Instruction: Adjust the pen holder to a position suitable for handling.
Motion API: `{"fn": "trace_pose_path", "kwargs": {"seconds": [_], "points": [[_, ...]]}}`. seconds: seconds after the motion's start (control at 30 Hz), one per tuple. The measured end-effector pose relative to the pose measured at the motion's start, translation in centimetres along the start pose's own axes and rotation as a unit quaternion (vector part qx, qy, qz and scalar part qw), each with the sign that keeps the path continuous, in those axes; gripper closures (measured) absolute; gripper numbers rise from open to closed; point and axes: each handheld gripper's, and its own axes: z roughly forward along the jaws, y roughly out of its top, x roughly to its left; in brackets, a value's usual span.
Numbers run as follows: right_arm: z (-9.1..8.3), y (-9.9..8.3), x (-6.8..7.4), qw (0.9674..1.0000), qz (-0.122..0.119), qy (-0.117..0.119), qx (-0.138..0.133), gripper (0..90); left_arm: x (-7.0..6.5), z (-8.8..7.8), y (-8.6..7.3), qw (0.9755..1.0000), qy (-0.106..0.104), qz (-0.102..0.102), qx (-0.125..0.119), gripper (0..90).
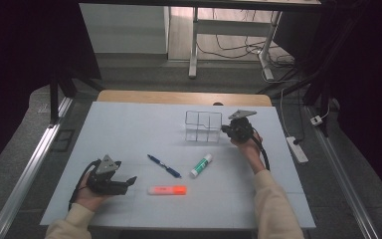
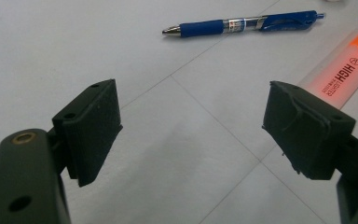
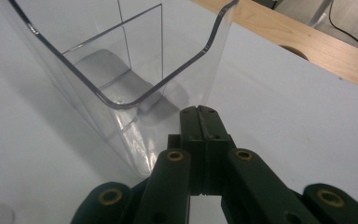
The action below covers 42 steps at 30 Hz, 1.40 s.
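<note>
left gripper view: highlighter (image 2: 342,70) half cut off

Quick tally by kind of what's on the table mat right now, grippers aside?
Pen: 1
Highlighter: 1
Glue stick: 1
Clear organizer: 1
Total: 4

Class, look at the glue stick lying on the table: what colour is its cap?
Green, on a white glue stick; it shows best in the high view.
</note>
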Motion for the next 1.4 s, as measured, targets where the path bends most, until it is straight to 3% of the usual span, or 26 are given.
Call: {"fn": "trace_pose_path", "kwargs": {"seconds": [1.03,1.4], "points": [[2.2,1.2,3.9,0.9997,-0.022,0.007,-0.012,88.9,-0.1,0.2,-0.1,1.0,0.0,0.002,0.009,18.9],[2.6,1.3,4.2,0.9996,-0.023,0.011,-0.008,88.9,0.0,0.3,-0.1,0.9999,0.0,0.001,0.01,18.9]]}}
